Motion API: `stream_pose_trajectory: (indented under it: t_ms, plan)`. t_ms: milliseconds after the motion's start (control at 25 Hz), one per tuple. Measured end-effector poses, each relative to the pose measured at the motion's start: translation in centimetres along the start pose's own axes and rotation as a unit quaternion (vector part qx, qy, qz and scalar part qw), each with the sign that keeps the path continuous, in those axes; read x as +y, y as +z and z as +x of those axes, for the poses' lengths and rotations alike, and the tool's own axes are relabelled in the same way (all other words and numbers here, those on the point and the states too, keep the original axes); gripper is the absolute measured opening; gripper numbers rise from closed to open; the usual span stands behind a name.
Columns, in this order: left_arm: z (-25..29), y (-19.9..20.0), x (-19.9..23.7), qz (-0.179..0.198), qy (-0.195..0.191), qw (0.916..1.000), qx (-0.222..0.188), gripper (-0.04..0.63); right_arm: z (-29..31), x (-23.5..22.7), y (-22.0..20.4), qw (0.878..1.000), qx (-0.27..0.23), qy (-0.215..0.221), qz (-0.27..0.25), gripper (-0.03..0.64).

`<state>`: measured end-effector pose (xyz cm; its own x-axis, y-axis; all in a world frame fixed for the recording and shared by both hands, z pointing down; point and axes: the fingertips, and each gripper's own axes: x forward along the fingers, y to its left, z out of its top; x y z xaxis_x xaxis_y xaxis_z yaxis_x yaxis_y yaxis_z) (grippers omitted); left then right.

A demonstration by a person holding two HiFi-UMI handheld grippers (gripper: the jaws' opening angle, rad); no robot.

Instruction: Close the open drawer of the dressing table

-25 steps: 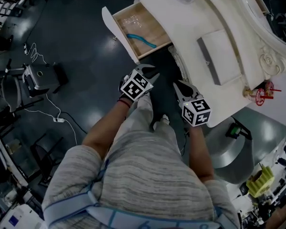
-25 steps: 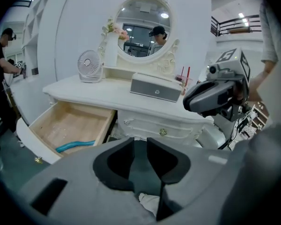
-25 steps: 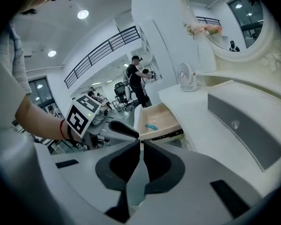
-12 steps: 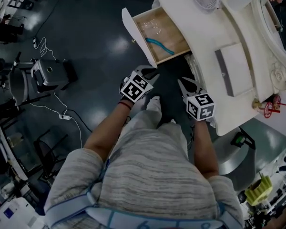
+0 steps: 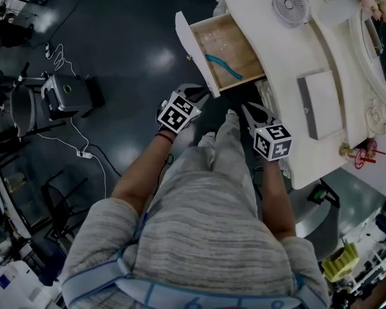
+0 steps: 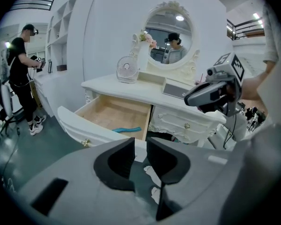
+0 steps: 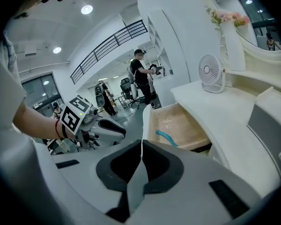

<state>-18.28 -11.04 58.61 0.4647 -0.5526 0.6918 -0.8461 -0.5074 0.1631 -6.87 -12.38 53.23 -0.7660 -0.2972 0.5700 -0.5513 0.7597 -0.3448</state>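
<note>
Jaws narrowly apart and empty on my left gripper, together on my right gripper. The open drawer juts out just beyond the left one; I should press its front squarely, mid-panel, so it slides straight.

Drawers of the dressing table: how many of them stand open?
1. The open drawer sticks out below the fan, a teal object inside. The drawer front beside it is shut; others may be hidden.
</note>
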Motion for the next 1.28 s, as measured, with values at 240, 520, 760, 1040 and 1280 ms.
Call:
stream_pose_trajectory:
  t_ms: [240, 520, 760, 1040, 1280]
  plan:
    - [0.5, -0.7, 3.7, -0.008, 0.032, 0.9991, 0.026, 0.089, 1.2, -0.8, 1.2, 1.000, 0.008, 0.017, -0.001, 0.017]
    - [2.3, -1.1, 7.0, -0.015, 0.054, 0.9971, 0.050, 0.089, 2.4, -3.0, 2.8, 1.000, 0.012, 0.026, 0.000, 0.017]
    - [4.1, -2.1, 9.7, 0.009, 0.067, 0.9936, 0.090, 0.092, 3.0, -4.3, 3.5, 0.999, 0.014, 0.029, 0.007, 0.017]
    - [5.5, -2.8, 12.8, 0.022, 0.084, 0.9886, 0.123, 0.115, 3.2, -5.5, 4.0, 0.999, 0.018, 0.028, 0.013, 0.017]
    - [6.7, -3.4, 14.9, 0.039, 0.089, 0.9831, 0.155, 0.124, 3.1, -6.4, 3.8, 0.999, 0.021, 0.025, 0.016, 0.017]
